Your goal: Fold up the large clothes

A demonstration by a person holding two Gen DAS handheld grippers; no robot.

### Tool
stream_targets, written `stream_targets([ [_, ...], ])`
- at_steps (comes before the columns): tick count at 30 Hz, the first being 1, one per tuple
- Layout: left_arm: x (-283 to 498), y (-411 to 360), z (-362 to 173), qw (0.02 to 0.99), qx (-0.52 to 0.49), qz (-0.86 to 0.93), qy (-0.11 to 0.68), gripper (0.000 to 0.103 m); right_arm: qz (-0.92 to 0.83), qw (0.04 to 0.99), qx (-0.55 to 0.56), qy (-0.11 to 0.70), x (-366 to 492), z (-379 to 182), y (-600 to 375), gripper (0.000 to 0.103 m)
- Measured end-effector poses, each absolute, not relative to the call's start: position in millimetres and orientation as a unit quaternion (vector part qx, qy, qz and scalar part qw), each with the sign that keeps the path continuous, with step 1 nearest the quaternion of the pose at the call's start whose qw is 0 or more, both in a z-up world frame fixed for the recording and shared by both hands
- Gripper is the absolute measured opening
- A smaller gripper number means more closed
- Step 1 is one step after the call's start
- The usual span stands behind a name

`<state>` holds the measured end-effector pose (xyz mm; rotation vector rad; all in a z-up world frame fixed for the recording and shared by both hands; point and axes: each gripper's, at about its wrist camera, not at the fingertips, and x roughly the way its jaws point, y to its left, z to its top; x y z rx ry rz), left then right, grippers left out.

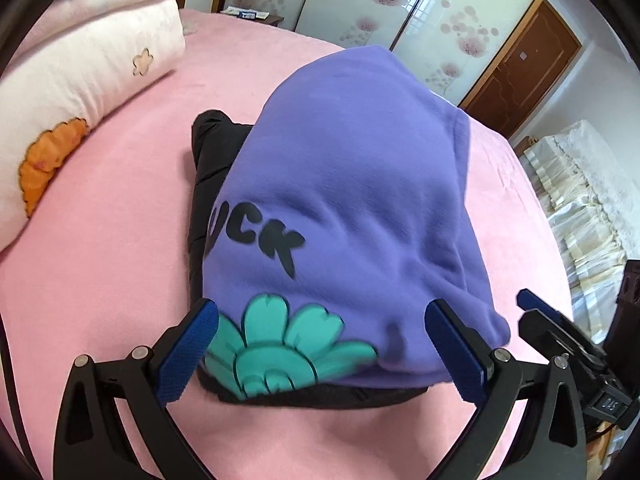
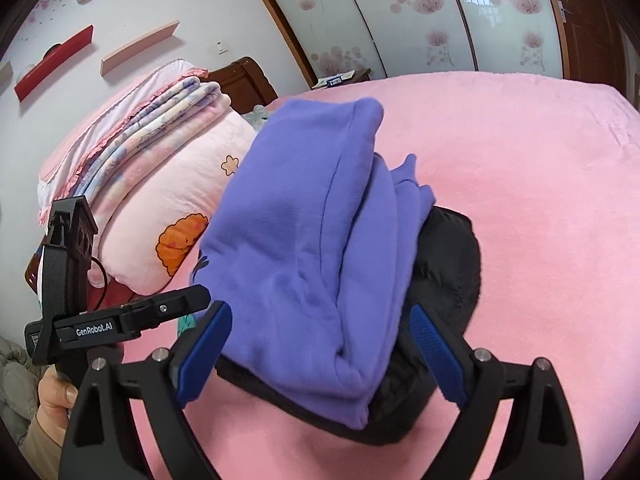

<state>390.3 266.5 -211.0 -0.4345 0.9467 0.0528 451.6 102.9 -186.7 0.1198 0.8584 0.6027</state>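
Note:
A folded purple sweatshirt (image 1: 344,200) with black letters and a teal flower print lies on top of a folded black padded garment (image 1: 210,148) on the pink bed. In the right wrist view the sweatshirt (image 2: 304,248) shows as a thick folded stack over the black garment (image 2: 448,264). My left gripper (image 1: 322,320) is open, its blue pads on either side of the sweatshirt's near edge. My right gripper (image 2: 320,324) is open, its blue pads flanking the stack's near end. The right gripper also shows at the right edge of the left wrist view (image 1: 568,344), and the left gripper shows in the right wrist view (image 2: 132,316).
The pink bedspread (image 1: 100,240) surrounds the pile. A stack of folded pale blankets and a pillow (image 2: 152,168) with an orange print lies at the head of the bed. Floral sliding wardrobe doors (image 2: 420,20) stand behind. A covered piece of furniture (image 1: 576,200) stands beside the bed.

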Motion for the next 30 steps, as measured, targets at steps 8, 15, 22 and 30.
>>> stream_targets([
  [8,328.8,210.0,-173.2,0.882,-0.190,0.015,0.432,0.102,0.285,0.865,0.046,0.410,387.7,-159.8,48.8,0.091],
  [15,245.0,133.8,-120.7,0.894,-0.176,-0.022,0.411,0.102,0.264,0.877,0.037,0.400,309.0,-123.4,-12.5,0.091],
  [22,157.2,47.9,-77.7,0.915,-0.122,-0.049,0.383,0.103,0.243,0.896,-0.010,0.373,213.7,-90.5,-68.0,0.091],
  [30,73.3,-31.5,-53.8,0.922,-0.099,-0.076,0.367,0.103,0.217,0.910,-0.030,0.351,115.8,-69.0,-129.6,0.091],
])
